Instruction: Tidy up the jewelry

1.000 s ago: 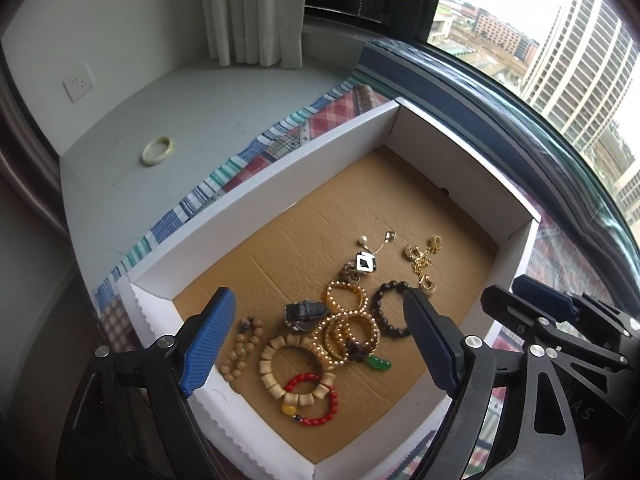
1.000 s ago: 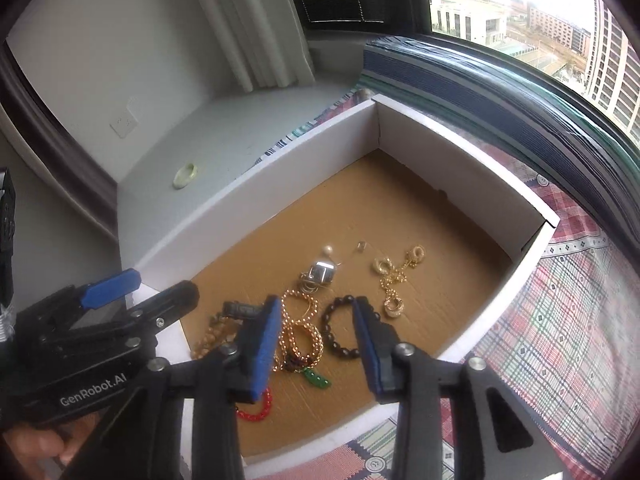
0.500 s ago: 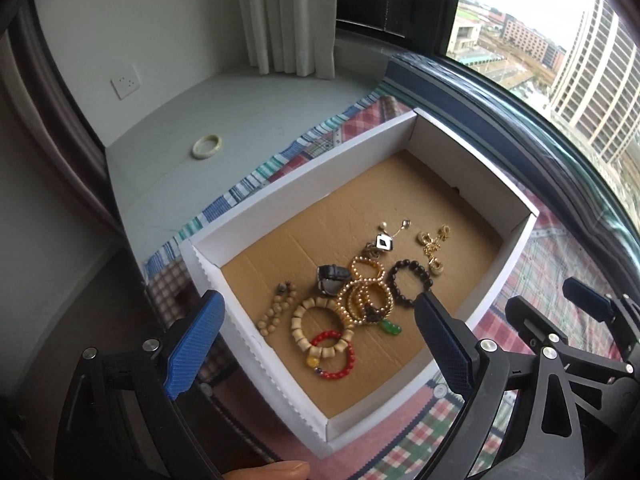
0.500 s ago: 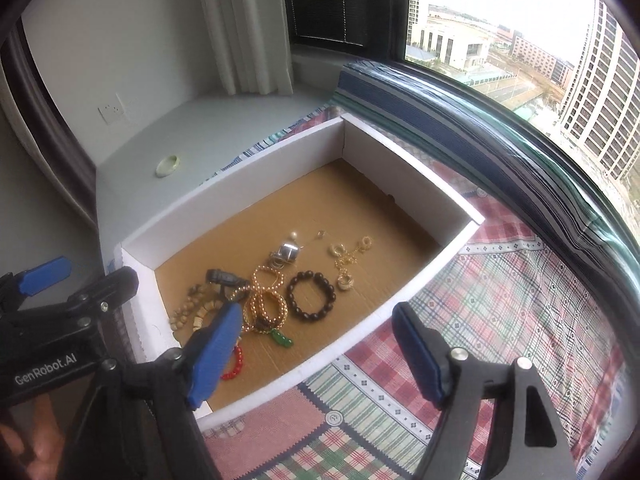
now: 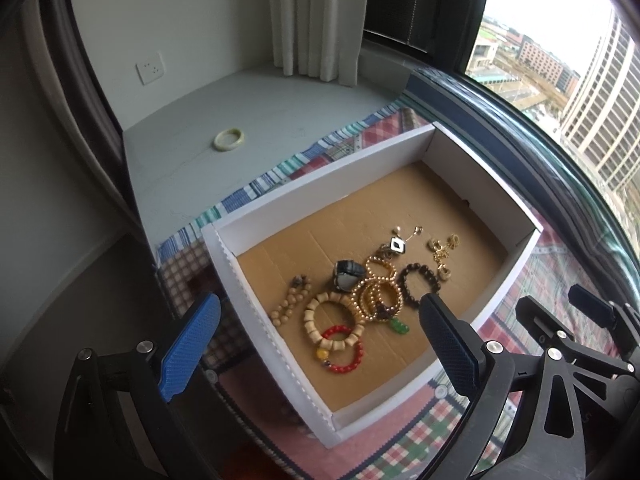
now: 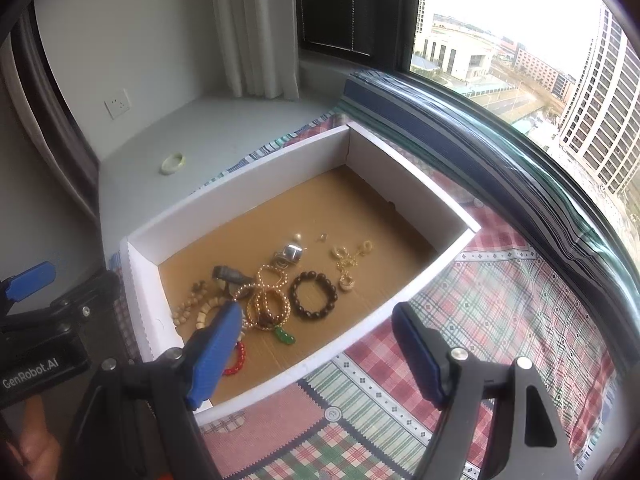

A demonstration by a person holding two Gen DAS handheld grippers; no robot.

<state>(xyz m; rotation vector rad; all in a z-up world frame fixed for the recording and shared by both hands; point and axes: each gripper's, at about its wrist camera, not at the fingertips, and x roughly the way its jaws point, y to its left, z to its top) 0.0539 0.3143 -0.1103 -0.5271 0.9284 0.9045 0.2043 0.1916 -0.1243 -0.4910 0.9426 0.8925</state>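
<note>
- Daylight pours in through the window [image 6: 520, 40] at upper right, where the sky is blown out to white.
- The room's left side sits dim and shadowed.
- Strong fisheye bending and dark vignetting mark the edges (both views).
- Detail is soft, slightly hazy.

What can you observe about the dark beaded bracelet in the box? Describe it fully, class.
The dark beaded bracelet is a closed ring of round, glossy, dark brown to black beads, lying flat on the brown cardboard floor of the white box. It lies right beside the gold bead bracelets; contact is unclear. No gripper touches it.
</note>
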